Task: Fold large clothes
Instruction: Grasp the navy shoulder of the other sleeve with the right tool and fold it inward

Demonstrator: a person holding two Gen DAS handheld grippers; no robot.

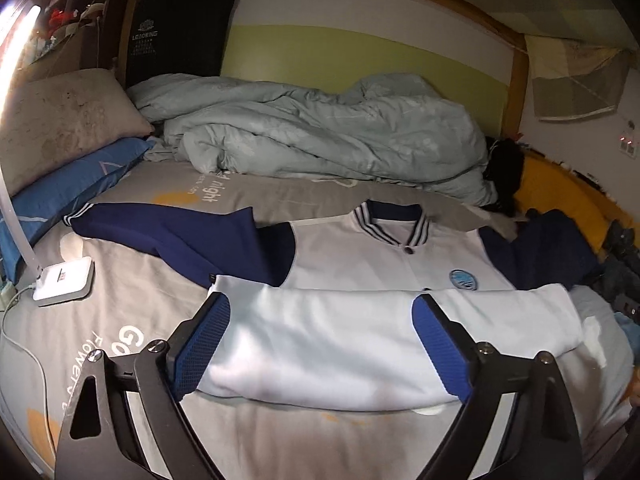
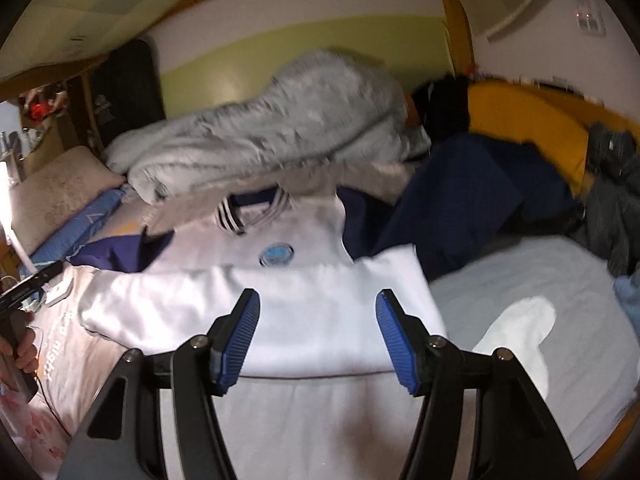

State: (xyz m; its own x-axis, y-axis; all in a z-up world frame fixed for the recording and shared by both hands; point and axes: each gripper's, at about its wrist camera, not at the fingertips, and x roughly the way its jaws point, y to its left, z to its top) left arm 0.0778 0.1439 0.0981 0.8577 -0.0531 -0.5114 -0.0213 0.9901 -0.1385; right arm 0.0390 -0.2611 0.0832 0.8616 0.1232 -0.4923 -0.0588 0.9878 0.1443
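Observation:
A white varsity jacket (image 1: 360, 264) with navy sleeves, a striped collar and a round blue chest badge lies front up on the bed. Its bottom part is folded up over the body as a white band (image 1: 328, 340). The left sleeve (image 1: 172, 236) stretches out to the left. The right sleeve (image 1: 548, 256) lies bunched at the right. My left gripper (image 1: 320, 312) is open and empty above the folded band. The jacket also shows in the right wrist view (image 2: 256, 304). My right gripper (image 2: 318, 304) is open and empty over the fold. The view is blurred.
A rumpled pale blue duvet (image 1: 320, 132) lies along the wall behind the jacket. Pillows (image 1: 60, 128) are stacked at the left. A white lamp base (image 1: 64, 280) with its cable sits on the grey sheet at the left. Dark clothes (image 2: 612, 200) lie at the right edge.

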